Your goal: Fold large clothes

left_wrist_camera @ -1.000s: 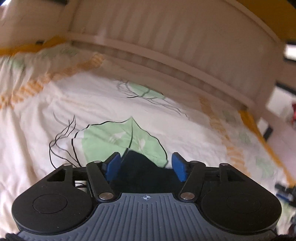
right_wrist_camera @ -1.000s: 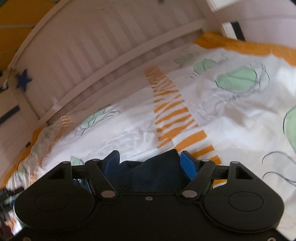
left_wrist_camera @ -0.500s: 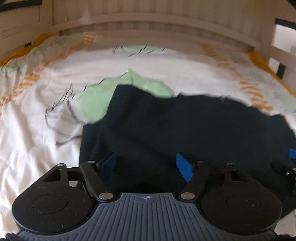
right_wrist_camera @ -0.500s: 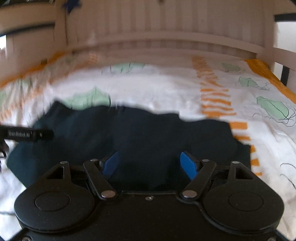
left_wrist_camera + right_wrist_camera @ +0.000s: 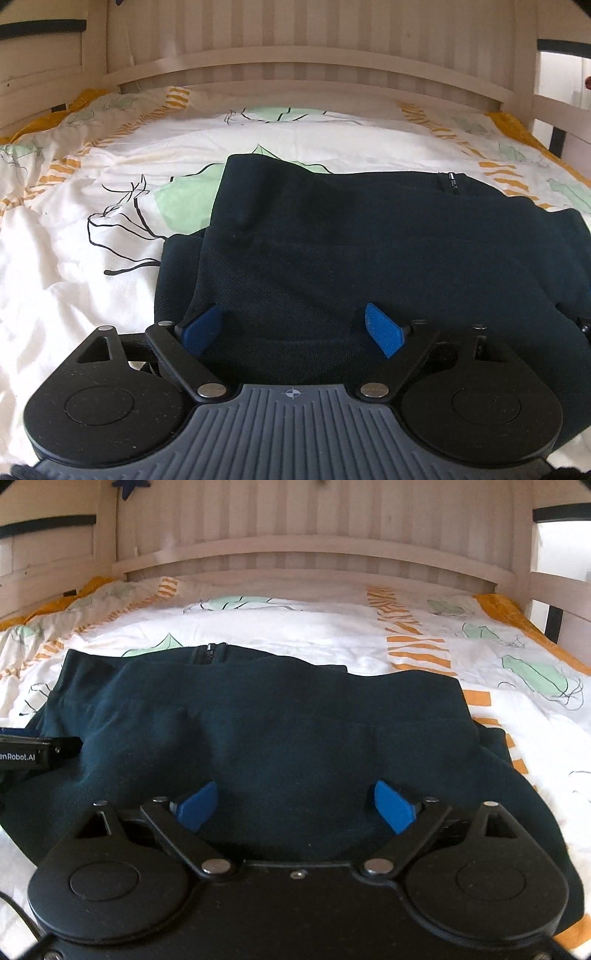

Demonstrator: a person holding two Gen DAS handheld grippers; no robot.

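A dark navy garment [image 5: 351, 240] lies folded on the bed, a zipper at its far edge [image 5: 452, 182]. It also shows in the right wrist view [image 5: 288, 731] with its zipper [image 5: 212, 651]. My left gripper [image 5: 293, 330] is open, its blue pads wide apart just above the garment's near left part. My right gripper [image 5: 295, 806] is open over the garment's near right part. The left gripper's body [image 5: 33, 755] shows at the left edge of the right wrist view.
The bed has a white quilt [image 5: 92, 240] with green leaf and orange stripe prints. A pale wooden slatted headboard [image 5: 295, 74] stands at the far side, with side rails [image 5: 554, 587] on the right.
Both grippers swung from facing the headboard to level over the bed. The garment came down from the fingers and now lies flat; both grippers stand open above it.
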